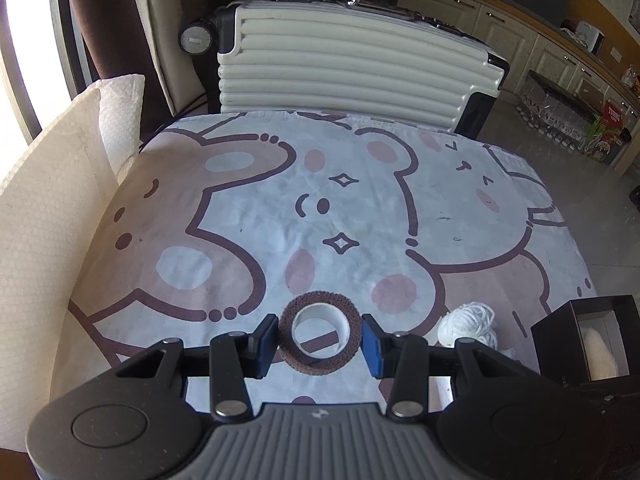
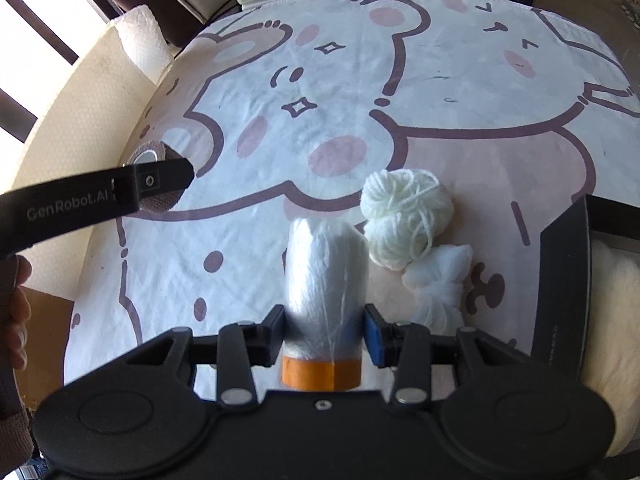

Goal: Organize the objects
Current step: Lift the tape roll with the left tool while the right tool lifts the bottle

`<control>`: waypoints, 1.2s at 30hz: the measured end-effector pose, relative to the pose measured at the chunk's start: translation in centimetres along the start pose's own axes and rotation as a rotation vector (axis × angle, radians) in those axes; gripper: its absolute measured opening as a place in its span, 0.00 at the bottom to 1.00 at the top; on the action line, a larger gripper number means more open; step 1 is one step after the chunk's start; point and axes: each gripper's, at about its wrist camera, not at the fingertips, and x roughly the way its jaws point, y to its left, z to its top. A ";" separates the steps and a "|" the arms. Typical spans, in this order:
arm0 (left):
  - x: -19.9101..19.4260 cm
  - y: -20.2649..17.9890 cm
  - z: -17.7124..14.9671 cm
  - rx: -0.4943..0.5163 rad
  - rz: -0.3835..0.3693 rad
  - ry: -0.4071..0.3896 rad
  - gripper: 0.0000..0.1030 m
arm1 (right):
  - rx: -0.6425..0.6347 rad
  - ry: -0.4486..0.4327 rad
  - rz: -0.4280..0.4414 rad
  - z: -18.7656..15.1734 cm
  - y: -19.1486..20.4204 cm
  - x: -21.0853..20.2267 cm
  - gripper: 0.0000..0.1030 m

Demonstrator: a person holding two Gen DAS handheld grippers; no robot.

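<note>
My left gripper [image 1: 320, 340] is shut on a brown tape roll [image 1: 318, 334] with a white core, just above the bear-print cloth [image 1: 340, 208]. In the right wrist view the left gripper's fingertip [image 2: 168, 178] and the brown roll [image 2: 154, 152] show at the left. My right gripper [image 2: 325, 330] is shut on a plastic-wrapped white roll with an orange band [image 2: 326, 280]. A ball of white yarn [image 2: 404, 212] and a small white tied bundle [image 2: 438, 280] lie just right of it. The yarn also shows in the left wrist view [image 1: 468, 324].
A black open box [image 2: 564, 276] with something pale and fluffy inside stands at the right edge; it also shows in the left wrist view [image 1: 556, 344]. A white ribbed suitcase [image 1: 352, 64] stands behind the table. Cream padded sheets [image 1: 48, 216] lean at the left.
</note>
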 end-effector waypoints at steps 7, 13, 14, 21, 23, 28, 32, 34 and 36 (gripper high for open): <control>-2.5 -0.8 -0.2 0.017 -0.009 -0.032 0.43 | 0.042 -0.073 0.017 -0.6 -0.2 -3.2 0.41; -4.5 -1.3 -0.8 0.018 -0.019 -0.053 0.43 | 0.048 -0.136 0.034 -1.3 0.1 -6.1 0.41; -4.7 -1.4 -0.9 0.020 -0.021 -0.052 0.43 | 0.047 -0.141 0.034 -1.5 0.1 -6.4 0.41; -5.7 -2.2 -1.5 0.031 -0.033 -0.059 0.43 | 0.007 -0.095 -0.001 -2.5 0.5 -6.5 0.41; -5.8 -2.3 -1.4 0.030 -0.037 -0.064 0.43 | -0.023 -0.064 -0.030 -2.7 0.8 -5.7 0.41; -5.6 -2.1 -1.4 0.033 -0.035 -0.061 0.43 | -0.037 -0.031 -0.028 -2.4 1.2 -3.9 0.41; -5.1 -0.9 -1.4 0.020 -0.023 -0.052 0.43 | -0.033 -0.003 -0.016 -1.7 1.9 -2.0 0.41; -4.7 -0.1 -1.3 0.012 -0.014 -0.045 0.43 | -0.040 0.012 -0.009 -1.4 2.6 -0.9 0.41; -4.4 0.7 -1.3 0.002 -0.007 -0.037 0.43 | -0.047 0.020 0.002 -1.0 3.2 -0.1 0.41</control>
